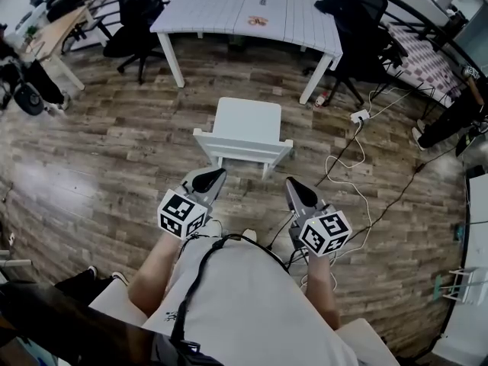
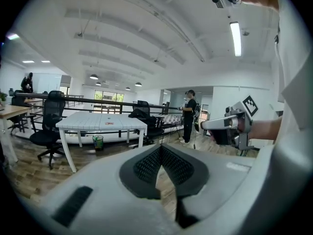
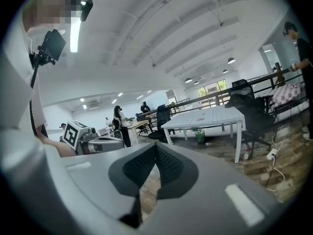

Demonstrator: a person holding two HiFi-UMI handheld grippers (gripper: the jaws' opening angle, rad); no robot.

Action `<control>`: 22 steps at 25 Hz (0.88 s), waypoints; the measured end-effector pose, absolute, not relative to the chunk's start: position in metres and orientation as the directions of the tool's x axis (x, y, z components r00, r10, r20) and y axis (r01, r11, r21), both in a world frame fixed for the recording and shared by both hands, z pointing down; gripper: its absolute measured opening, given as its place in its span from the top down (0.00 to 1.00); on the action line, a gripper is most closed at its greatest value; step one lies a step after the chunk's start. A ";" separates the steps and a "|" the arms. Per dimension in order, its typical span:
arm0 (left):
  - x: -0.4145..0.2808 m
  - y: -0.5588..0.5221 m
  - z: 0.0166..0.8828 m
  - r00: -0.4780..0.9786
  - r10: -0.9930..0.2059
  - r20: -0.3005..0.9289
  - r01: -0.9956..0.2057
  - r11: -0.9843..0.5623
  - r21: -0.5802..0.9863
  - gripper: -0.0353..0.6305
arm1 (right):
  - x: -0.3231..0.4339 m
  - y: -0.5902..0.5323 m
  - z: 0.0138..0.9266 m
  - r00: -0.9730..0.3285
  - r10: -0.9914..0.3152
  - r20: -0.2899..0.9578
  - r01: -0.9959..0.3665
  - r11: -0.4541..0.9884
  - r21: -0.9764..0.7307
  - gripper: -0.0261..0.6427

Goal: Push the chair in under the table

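Note:
A small white chair (image 1: 245,130) stands on the wood floor, its backrest (image 1: 242,149) toward me and its seat facing the white table (image 1: 229,10) farther off. A stretch of floor separates chair and table. My left gripper (image 1: 216,175) is shut with nothing in it, just short of the backrest's left end. My right gripper (image 1: 293,184) is also shut and holds nothing, close to the backrest's right end. In the left gripper view the shut left gripper (image 2: 160,149) points toward the table (image 2: 102,122); the chair is hidden. The right gripper view shows the shut right gripper (image 3: 155,148) and the table (image 3: 210,117).
Black office chairs (image 1: 141,14) (image 1: 358,21) flank the table. A white power strip (image 1: 360,116) and loose cables (image 1: 347,181) lie on the floor to the right of the chair. A green bin (image 2: 98,141) sits under the table. A person (image 2: 189,115) stands beyond it.

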State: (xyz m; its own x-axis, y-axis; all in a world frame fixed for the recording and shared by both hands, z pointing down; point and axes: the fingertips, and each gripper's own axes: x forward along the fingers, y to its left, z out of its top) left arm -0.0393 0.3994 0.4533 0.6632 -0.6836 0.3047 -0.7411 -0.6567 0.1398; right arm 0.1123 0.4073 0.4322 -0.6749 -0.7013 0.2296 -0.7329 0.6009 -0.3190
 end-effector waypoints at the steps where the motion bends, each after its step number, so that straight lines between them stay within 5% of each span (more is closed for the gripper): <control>1: -0.037 0.401 0.452 0.659 -0.688 0.303 -0.744 -0.655 0.132 0.94 | 0.114 0.409 0.433 -0.677 -0.698 0.233 -0.732 0.605 -0.314 0.95; 22: -0.017 0.417 0.447 0.545 -0.782 0.303 -0.832 -0.548 0.081 0.94 | 0.148 0.417 0.445 -0.735 -0.642 0.218 -0.675 0.661 -0.328 0.95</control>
